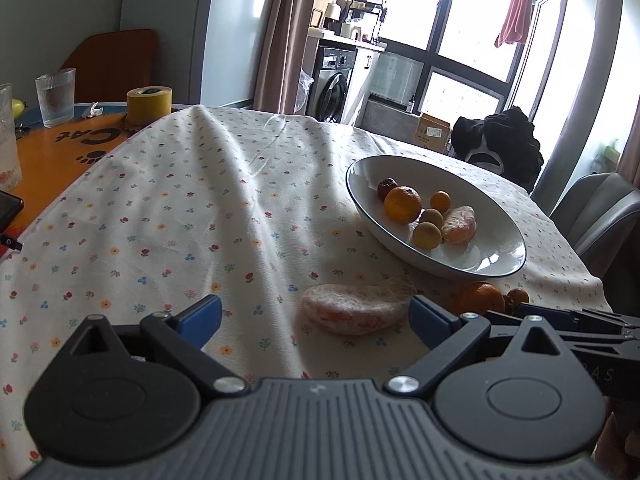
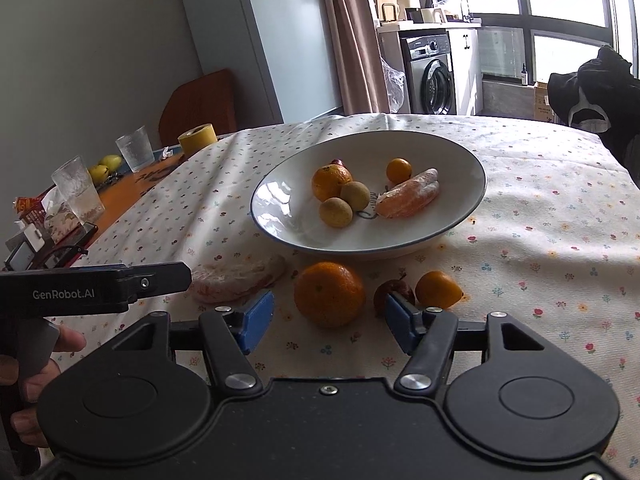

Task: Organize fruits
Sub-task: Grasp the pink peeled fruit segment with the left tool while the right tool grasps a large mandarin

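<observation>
**Blue pads spread wide, fruit ahead of both grippers**

Blue-padded and spread wide, the left gripper [image 1: 316, 318] holds nothing; a peeled citrus piece [image 1: 352, 314] lies on the floral tablecloth [image 1: 180, 208] between its fingertips and a little ahead, closer to the right pad, touching neither as far as can be seen. The right gripper [image 2: 330, 320] is likewise wide and empty. A whole orange [image 2: 330, 294] sits on the cloth just ahead of the gap between its pads. A dark reddish fruit [image 2: 394, 292] lies right at the right pad; whether they touch cannot be told. A small orange fruit [image 2: 438, 290] sits just beside that.

Beyond them stands a white bowl [image 2: 280, 196] with a dark rim. It holds 6 pieces: 1 orange [image 2: 331, 182], 2 yellow-green round fruits [image 2: 336, 212], 1 small orange one [image 2: 399, 171], 1 peeled segment [image 2: 408, 200] and 1 dark red fruit [image 1: 387, 188] behind the orange.

The left view shows that dark fruit plainly; the right view shows only its tip. The right view alone shows a hand [image 2: 36, 368] on the left gripper's handle, and yellow fruit [image 2: 105, 166] past the glasses [image 2: 78, 190]. Both views show a yellow tape roll [image 1: 149, 105].
</observation>
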Demonstrator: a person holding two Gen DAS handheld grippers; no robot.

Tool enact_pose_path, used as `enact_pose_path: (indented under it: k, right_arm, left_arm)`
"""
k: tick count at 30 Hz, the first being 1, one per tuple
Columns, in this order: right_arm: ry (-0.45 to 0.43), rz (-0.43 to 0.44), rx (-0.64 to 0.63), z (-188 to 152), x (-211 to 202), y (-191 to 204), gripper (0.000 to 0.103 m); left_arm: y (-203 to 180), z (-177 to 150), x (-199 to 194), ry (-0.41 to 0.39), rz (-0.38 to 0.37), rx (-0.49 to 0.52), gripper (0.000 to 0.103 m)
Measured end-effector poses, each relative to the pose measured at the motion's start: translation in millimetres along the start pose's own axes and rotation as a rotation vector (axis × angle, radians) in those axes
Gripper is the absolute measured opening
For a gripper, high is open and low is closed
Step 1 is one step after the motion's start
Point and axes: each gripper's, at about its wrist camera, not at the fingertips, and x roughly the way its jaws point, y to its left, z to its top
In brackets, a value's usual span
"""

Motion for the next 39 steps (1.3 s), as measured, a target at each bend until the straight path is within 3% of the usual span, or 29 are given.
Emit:
enact_pose_path:
  k: [6,11,27,39]
  right_arm:
    - [0.004,0.001,-0.012,2,7,2,0.058]
    - [0.032,-0.005,-0.019,1,18,3,0.041]
    - [0.000,-0.031,-0.001,5,-2,-10,0.040]
    - [-0.031,-0.051,0.026,7,-10,-23,0.040]
  left_arm:
    - [5,1,3,0.008,0.006,-0.001,0.098]
    - [8,3,3,0.007,0.015,-0.002,0.098]
    - [-20,5,13,0.012,-0.027,0.041,0.098]
    - [-36,-1,27,0.075,-0.085,0.045,0.094]
